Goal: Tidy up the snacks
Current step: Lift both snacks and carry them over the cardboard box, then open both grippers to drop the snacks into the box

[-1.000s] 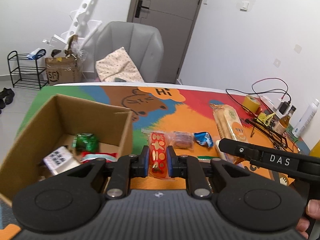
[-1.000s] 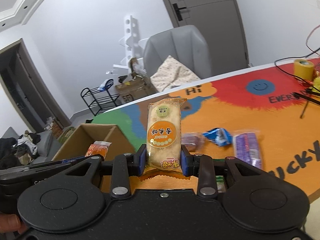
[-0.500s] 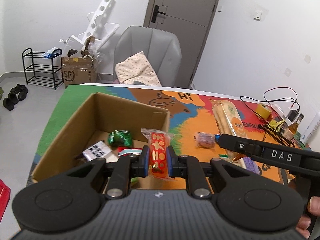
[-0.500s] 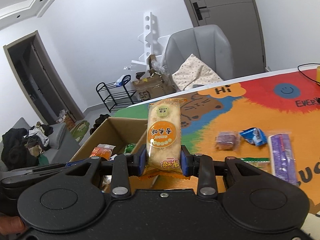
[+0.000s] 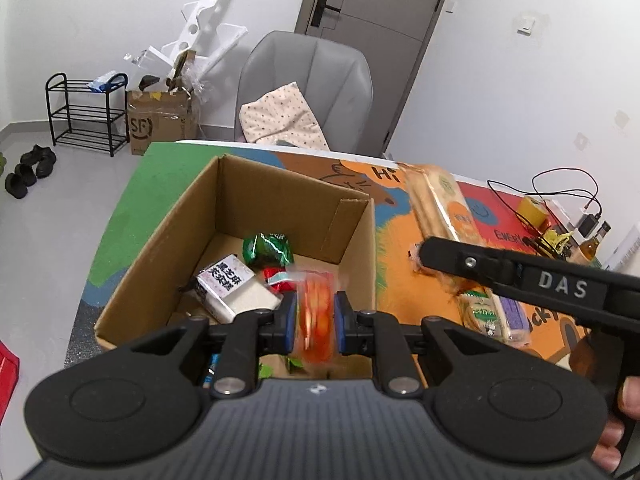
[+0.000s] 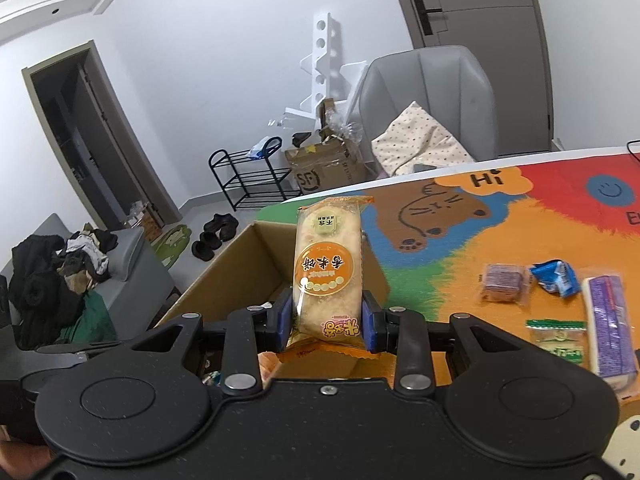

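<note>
Left gripper - jaws narrow, a blurred red snack packet fills the gap between the pads. We see it low centre of frame, over the near end of the open cardboard box. Right gripper clamps the rice cracker pack upright at centre frame, box just behind it. Loose snacks lie at right on the table mat - purple bar among them.

Left gripper and right gripper both clamped, tilted downward.
</note>
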A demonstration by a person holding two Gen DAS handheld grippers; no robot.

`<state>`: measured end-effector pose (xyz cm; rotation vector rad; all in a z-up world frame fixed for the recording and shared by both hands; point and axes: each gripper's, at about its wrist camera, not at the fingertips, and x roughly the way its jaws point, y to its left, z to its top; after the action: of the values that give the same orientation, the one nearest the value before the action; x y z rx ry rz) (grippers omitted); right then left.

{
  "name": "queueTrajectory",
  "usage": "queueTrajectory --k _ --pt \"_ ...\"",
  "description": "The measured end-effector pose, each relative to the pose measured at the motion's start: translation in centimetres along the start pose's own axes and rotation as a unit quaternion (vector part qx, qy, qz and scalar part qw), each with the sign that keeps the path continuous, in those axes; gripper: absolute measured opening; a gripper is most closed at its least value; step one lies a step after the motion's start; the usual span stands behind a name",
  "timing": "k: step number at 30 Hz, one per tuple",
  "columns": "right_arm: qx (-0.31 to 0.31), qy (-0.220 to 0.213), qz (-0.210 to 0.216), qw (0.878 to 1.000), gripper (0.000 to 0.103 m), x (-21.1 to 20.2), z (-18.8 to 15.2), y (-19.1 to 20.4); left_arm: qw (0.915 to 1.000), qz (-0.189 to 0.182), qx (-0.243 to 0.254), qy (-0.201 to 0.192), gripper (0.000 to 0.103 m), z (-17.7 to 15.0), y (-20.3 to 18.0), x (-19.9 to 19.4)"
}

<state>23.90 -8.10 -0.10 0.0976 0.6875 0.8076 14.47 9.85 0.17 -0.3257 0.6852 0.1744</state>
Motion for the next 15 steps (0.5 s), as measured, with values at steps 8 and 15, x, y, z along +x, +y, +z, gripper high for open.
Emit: queueTrajectory --k 8,15 --pt "-0.006 0.009 0.013 1.0 0.032 1.4 0.3 1.7 0.9994 0.016 -0.028 -0.007 0.021 0.3 2.6 -0.6" --pt "-0.008 0.027 0.05 0.998 0.043 2.7 0.6 3.4 0.9985 0.029 -0.044 -0.015 0.032 0.7 4.5 -1.3"
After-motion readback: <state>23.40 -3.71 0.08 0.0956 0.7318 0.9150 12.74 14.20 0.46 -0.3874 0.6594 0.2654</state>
